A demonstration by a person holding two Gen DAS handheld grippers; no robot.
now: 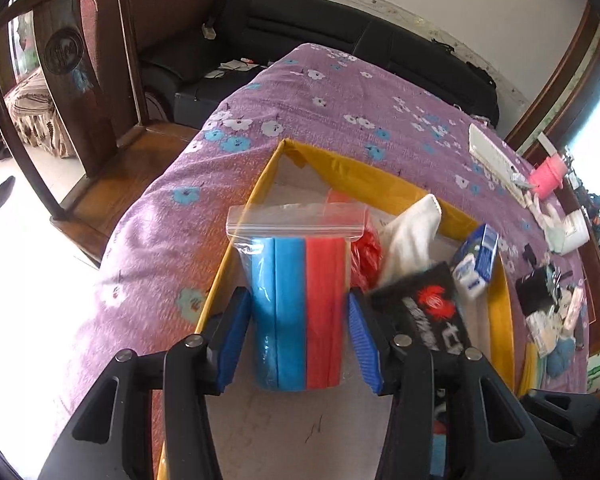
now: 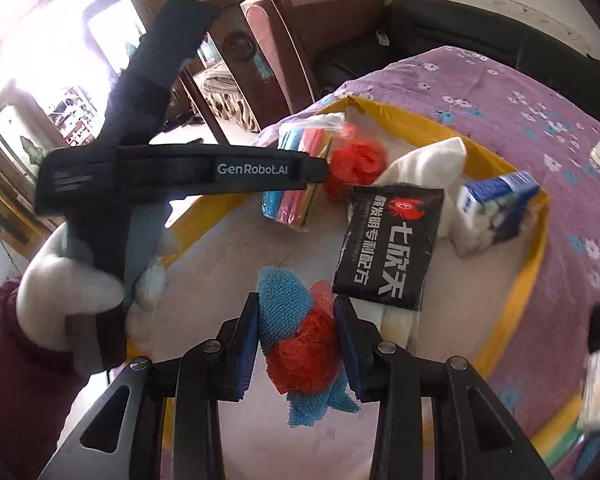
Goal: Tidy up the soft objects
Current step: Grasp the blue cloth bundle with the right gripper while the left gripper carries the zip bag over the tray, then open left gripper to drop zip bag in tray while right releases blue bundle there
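Observation:
A yellow-rimmed box (image 1: pixel 364 176) lies on the purple flowered tablecloth (image 1: pixel 340 100). My left gripper (image 1: pixel 299 332) is shut on a clear zip bag of blue and red sponges (image 1: pixel 300 300), held upright over the box floor. In the box are a red mesh ball (image 1: pixel 366 256), a white cloth (image 1: pixel 412 236), a black packet (image 1: pixel 424 304) and a blue-white box (image 1: pixel 476 260). My right gripper (image 2: pixel 296 344) is shut on a blue cloth with a red mesh scrubber (image 2: pixel 300 344) above the box (image 2: pixel 536 264). The sponge bag (image 2: pixel 296 168) also shows there.
A dark wooden chair (image 1: pixel 68 92) and a black sofa (image 1: pixel 340 36) stand beyond the table. At the table's right edge lie a white remote (image 1: pixel 496 156), a pink cup (image 1: pixel 548 176) and small clutter (image 1: pixel 548 300). A gloved hand (image 2: pixel 80 288) holds the left gripper's handle.

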